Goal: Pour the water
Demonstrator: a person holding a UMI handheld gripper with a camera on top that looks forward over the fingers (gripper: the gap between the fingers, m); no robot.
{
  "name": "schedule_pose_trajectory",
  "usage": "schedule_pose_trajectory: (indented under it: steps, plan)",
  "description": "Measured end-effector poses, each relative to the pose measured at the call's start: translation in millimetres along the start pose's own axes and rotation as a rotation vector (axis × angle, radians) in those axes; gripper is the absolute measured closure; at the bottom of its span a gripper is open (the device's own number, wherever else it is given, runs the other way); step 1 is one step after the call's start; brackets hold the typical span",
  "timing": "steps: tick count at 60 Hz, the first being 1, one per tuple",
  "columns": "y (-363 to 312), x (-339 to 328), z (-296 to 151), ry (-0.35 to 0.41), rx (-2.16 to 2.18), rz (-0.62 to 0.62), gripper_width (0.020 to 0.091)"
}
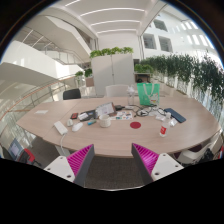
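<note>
The jaws [114, 160] stand spread wide with nothing between them, their two white fingers rising from 7 and 5 o'clock, each lined with a ribbed magenta pad [80, 158]; the hand that carries the tool is hidden behind the camera, and the lower finger bodies are cut off. The tool is held level and high, looking across and slightly down at the room. Well beyond the fingertips, a large oval worktop [110, 138] of pale wood spans the middle ground, its surface smooth and matte. Small things are scattered over it, most too small to name with certainty: a flat red disc-like item [136, 125] near the centre, an open laptop [104, 110] just behind it toward 11 o'clock, a white cup-like vessel [106, 121] beside that, and a small red-and-white object [163, 130] toward 3 o'clock. Which of these holds the water cannot be told. Toward 1 o'clock a green bag-like shape [149, 95] stands upright at the worktop's far edge. Farther off is a white cabinet [112, 70] topped with leafy plants [111, 51], and a hedge of greenery [185, 68] runs along the 2 o'clock side under long ceiling lights.
</note>
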State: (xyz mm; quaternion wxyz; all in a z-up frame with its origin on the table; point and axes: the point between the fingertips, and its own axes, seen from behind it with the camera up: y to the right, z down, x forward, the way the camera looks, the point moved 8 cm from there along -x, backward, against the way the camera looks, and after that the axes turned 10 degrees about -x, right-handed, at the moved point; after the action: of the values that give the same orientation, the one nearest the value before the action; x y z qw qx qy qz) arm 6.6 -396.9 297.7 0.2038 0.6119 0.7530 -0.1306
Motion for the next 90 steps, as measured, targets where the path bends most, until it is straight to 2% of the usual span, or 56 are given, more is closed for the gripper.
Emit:
schedule_pose_trajectory:
  steps: [6, 7, 13, 28, 38, 50, 57, 65, 68, 70, 73, 75, 82, 86, 90]
  plan:
    - [16, 6, 0, 0.015, -0.011, 0.029, 0.0281]
    - [-2, -2, 2, 0.015, -0.008, 0.037, 0.028]
    - [3, 1, 1, 0.026, -0.021, 0.078, 0.0285]
    - [97, 46, 15, 0.118, -0.039, 0.197, 0.0284]
    - [198, 123, 31, 0.171, -0.036, 0.288, 0.0285]
    - [299, 246, 43, 0.203, -0.02, 0.319, 0.0285]
    - [336, 301, 51, 0.188, -0.046, 0.327, 0.0285]
    - [349, 344, 61, 0.189, -0.013, 0.29, 0.029]
    - [351, 354, 65, 0.188, 0.001, 0.277, 0.0334]
    - [353, 361, 69, 0.183, 0.004, 0.278, 0.0416]
    - [356, 361, 78, 0.159, 0.033, 0.285, 0.0578]
    - [359, 359, 76, 0.188, 0.063, 0.31, 0.0579]
    - [361, 363, 77, 0.215, 0.054, 0.349, 0.0593]
    - [364, 365, 77, 0.201, 0.064, 0.357, 0.061]
    - [365, 367, 76, 0.178, 0.075, 0.358, 0.0656]
